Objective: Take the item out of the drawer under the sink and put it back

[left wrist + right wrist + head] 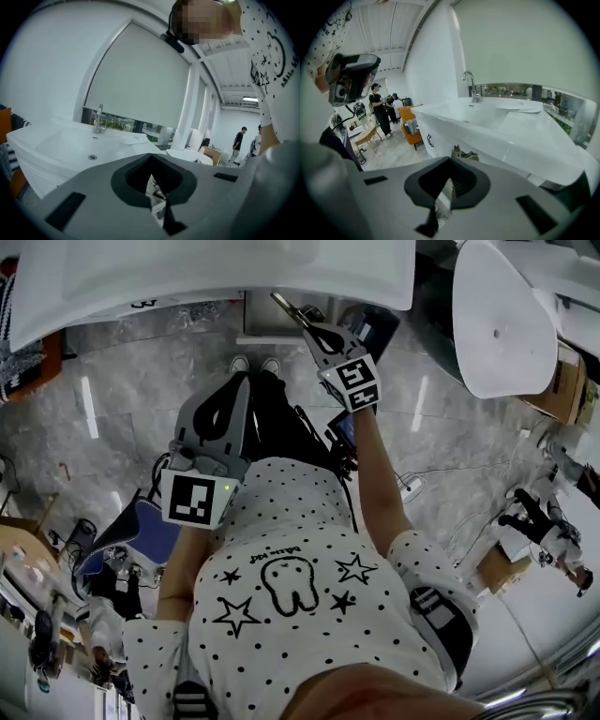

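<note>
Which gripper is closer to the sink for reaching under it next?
Probably right: the right gripper stretches out toward the sink, while the left gripper hangs back near the person's legs.

White sink, grey veined floor, white shirt (black dots and stars).

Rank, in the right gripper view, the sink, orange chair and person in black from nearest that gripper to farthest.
1. sink, just ahead, filling the right.
2. orange chair, left, past the sink's end.
3. person in black, far left background.
</note>
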`<action>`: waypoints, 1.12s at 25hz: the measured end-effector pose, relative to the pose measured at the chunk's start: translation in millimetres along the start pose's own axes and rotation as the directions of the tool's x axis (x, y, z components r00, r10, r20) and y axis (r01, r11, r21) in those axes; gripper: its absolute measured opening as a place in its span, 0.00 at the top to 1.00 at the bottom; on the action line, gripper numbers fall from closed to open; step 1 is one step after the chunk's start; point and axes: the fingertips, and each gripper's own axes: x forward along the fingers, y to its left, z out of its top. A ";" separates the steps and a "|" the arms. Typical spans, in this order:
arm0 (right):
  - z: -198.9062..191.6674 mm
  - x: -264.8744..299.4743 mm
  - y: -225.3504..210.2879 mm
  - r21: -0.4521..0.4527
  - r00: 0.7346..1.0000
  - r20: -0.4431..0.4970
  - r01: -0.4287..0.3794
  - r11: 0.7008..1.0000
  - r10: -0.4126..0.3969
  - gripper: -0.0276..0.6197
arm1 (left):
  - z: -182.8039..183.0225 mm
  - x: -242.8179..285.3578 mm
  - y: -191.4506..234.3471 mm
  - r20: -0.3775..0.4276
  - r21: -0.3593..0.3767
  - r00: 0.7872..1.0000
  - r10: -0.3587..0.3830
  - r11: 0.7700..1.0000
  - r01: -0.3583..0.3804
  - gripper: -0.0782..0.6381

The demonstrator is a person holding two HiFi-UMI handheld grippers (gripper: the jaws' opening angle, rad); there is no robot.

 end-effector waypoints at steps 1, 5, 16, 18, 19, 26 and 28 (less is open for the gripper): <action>-1.5 3.2 -0.9 0.004 1.000 -0.002 -0.002 1.000 0.002 0.93 | -1.4 -1.3 1.0 -0.005 -0.003 1.000 0.006 1.000 -0.006 0.90; -6.2 17.9 -5.2 0.019 1.000 -0.013 -0.011 1.000 0.011 0.93 | -7.8 -2.1 3.6 -0.020 -0.013 1.000 0.017 1.000 -0.017 0.90; -25.2 41.2 -20.1 0.079 0.999 -0.033 -0.030 0.996 0.033 0.93 | -23.5 -5.6 -9.9 -0.076 -0.037 0.997 0.007 0.999 -0.010 0.90; -31.2 48.1 -24.5 0.091 0.999 -0.041 -0.026 0.995 0.030 0.93 | -28.7 -7.3 -6.1 -0.086 -0.039 0.996 0.014 0.999 -0.017 0.90; -34.0 52.5 -26.8 0.099 0.999 -0.044 -0.022 0.995 0.027 0.93 | -31.7 -8.0 -3.1 -0.089 -0.041 0.996 0.017 0.999 -0.021 0.90; -52.2 76.5 -37.6 0.134 0.997 -0.068 -0.025 0.991 0.034 0.93 | -39.8 -10.3 1.9 -0.099 -0.046 0.995 0.026 0.998 -0.030 0.90; -56.7 82.5 -39.2 0.138 0.997 -0.072 -0.025 0.990 0.036 0.93 | -41.1 -11.8 -0.5 -0.103 -0.035 0.994 0.024 0.999 -0.028 0.90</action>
